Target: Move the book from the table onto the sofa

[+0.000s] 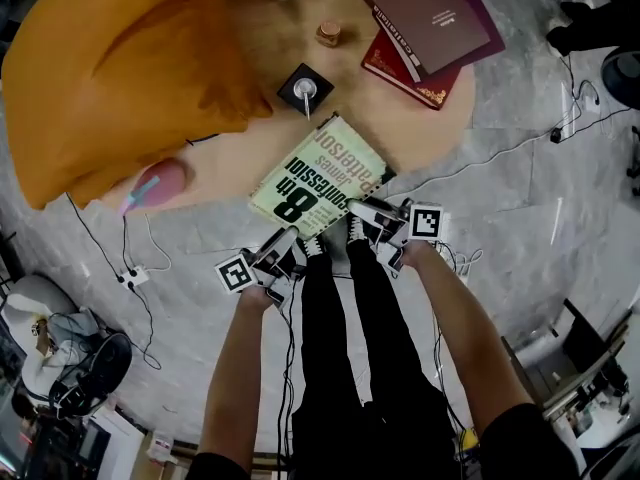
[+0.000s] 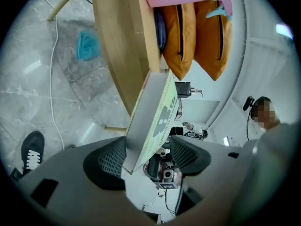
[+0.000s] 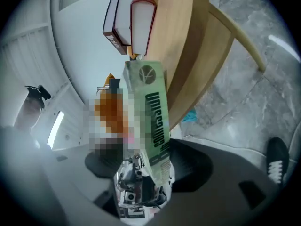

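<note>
Lying at table edge: green book [image 1: 318, 183], ctr of head view, near corners hanging past the wood table [image 1: 355, 103].
L gripper [image 1: 283, 248]: at book's lwr-left corner; own view shows jaws wide, book [image 2: 150, 121] btwn the pads, not clamped.
R gripper [image 1: 372, 218]: at book's lwr-right corner; jaws wide, book [image 3: 153, 117] spine-on btwn them, gap on one side.
Orange cushion [image 1: 120, 68]: upper left, covering table's left part.
Red books [image 1: 430, 38]: stacked, upper right of table, well apart from green book.
Floor [image 1: 540, 198]: grey marble.
</note>
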A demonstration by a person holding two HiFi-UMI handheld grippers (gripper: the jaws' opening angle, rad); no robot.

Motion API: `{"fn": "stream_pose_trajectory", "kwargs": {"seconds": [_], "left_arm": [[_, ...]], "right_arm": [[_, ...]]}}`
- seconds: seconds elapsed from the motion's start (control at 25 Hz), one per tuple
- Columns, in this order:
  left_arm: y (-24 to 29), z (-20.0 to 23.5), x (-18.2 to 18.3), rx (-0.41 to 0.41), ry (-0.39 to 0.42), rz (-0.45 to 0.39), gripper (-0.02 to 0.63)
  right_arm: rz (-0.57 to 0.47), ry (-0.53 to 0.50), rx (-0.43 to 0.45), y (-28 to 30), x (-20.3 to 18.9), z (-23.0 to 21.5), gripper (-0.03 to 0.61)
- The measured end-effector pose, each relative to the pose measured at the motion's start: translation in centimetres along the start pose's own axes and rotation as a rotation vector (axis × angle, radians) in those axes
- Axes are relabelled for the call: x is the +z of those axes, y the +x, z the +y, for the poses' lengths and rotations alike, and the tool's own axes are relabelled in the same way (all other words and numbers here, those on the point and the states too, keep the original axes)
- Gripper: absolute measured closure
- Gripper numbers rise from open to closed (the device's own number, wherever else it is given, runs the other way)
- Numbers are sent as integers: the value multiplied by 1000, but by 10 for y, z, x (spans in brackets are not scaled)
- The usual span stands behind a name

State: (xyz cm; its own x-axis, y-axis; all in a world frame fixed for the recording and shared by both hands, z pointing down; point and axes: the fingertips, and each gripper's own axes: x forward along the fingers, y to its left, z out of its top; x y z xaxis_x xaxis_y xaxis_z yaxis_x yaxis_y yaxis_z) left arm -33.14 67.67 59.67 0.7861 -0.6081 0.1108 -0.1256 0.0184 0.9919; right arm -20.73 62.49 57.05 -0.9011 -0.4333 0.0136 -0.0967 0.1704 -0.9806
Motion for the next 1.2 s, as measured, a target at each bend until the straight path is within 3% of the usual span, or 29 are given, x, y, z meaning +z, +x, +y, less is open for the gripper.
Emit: {"fn": "stream_pose_trajectory", "kwargs": {"seconds": [0.2,0.28,0.64,0.88,1.04,1.2], "left_arm": [[3,9,7,16,19,9,321],[4,6,8,6,13,14,321],[-8,-6,-2,-8,50,47,314],[-23,1,4,42,43,-14,280],[-28,17,7,117,93,-7,239],[-17,8,6,7,18,-8,224]], "right_arm": [[-12,-4,-6,12,6,-7,298],[-8,-8,-14,13,8,-9,339],[16,26,-6,2,-4,1,380],[19,40,-13,-3,-14,6,391],[30,56,14,-4,-21,10,396],[40,77,53,-2,-29,16,399]]}}
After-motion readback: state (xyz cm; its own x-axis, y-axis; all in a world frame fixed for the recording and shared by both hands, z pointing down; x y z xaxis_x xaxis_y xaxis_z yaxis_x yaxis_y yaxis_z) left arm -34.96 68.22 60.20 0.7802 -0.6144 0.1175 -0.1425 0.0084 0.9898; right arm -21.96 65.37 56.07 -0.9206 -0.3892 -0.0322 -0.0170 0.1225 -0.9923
